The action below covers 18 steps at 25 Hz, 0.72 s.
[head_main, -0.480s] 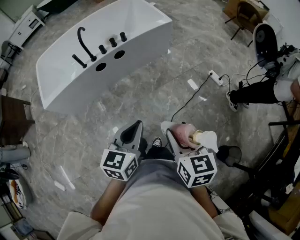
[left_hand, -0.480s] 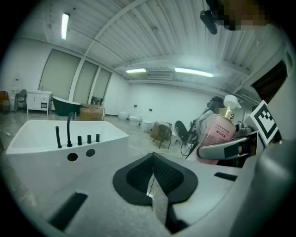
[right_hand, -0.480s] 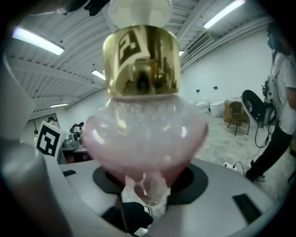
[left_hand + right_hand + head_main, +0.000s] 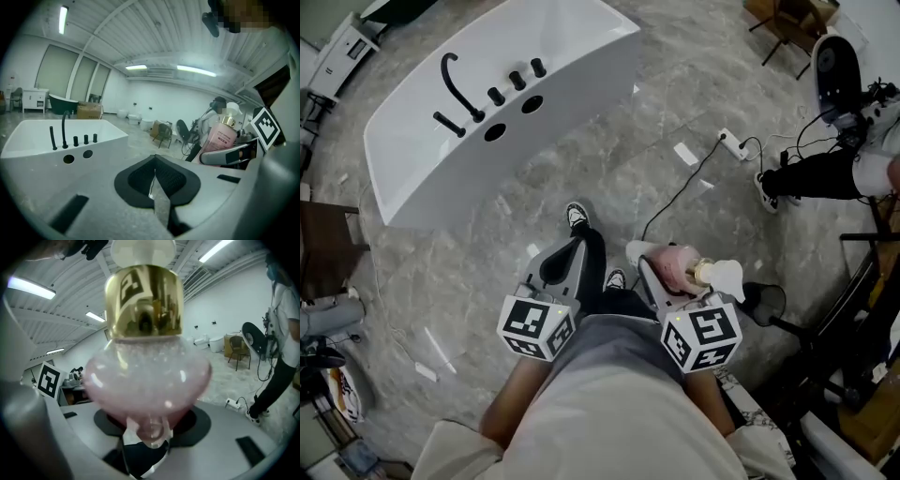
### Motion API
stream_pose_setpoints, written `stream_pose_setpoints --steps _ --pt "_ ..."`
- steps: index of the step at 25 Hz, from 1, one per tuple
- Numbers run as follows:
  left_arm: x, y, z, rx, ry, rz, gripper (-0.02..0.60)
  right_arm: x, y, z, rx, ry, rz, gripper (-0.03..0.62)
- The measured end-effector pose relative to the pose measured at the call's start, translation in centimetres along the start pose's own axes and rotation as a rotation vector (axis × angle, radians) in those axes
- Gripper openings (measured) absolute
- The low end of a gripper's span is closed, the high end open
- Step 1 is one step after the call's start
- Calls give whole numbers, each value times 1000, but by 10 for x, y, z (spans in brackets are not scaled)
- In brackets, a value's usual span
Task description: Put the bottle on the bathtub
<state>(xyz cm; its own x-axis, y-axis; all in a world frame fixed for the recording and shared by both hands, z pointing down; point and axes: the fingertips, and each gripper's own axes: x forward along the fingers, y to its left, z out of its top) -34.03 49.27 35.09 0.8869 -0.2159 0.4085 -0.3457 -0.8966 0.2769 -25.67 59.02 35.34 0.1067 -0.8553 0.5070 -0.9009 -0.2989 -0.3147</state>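
grey stone-look floor all round, and the white bathtub [image 4: 412, 178] sits up ahead to the left with its black tap [image 4: 455, 82] on the near deck, well apart from both tools. what's new since half a second ago: a shoe [image 4: 576, 217] and dark trouser leg have swung out in front, just past the left gripper [image 4: 567, 261], and the tub has slid a little toward the upper left of the head view. that reads as a stride, so i'd call this the carry, with the placing not yet begun. the grip hasn't changed at all: the right gripper [image 4: 661, 281] is still clamped on the pink bottle [image 4: 677, 265], low on its body, which bulges over the tongs in the right gripper view. the left gripper is pinched together with nothing between its pads, just riding along. now the bottle's lie: from the left gripper view its long axis stands close to upright, gold collar and white cap on top, base down in the tongs. it probably leans a touch to the person's right, though the steep head view flattens it so much that i can't be sure how far. it's near the person's waist, right of centre.
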Motion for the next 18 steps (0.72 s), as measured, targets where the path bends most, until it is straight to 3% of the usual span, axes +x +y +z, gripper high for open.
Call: stream_pose_setpoints --steps 8,18 --pt "49 55 37 -4 -15 -2 9 55 -18 36 -18 24 -32 219" --pt "106 126 96 -29 -11 -18 8 146 -19 100 -31 47 -6 219"
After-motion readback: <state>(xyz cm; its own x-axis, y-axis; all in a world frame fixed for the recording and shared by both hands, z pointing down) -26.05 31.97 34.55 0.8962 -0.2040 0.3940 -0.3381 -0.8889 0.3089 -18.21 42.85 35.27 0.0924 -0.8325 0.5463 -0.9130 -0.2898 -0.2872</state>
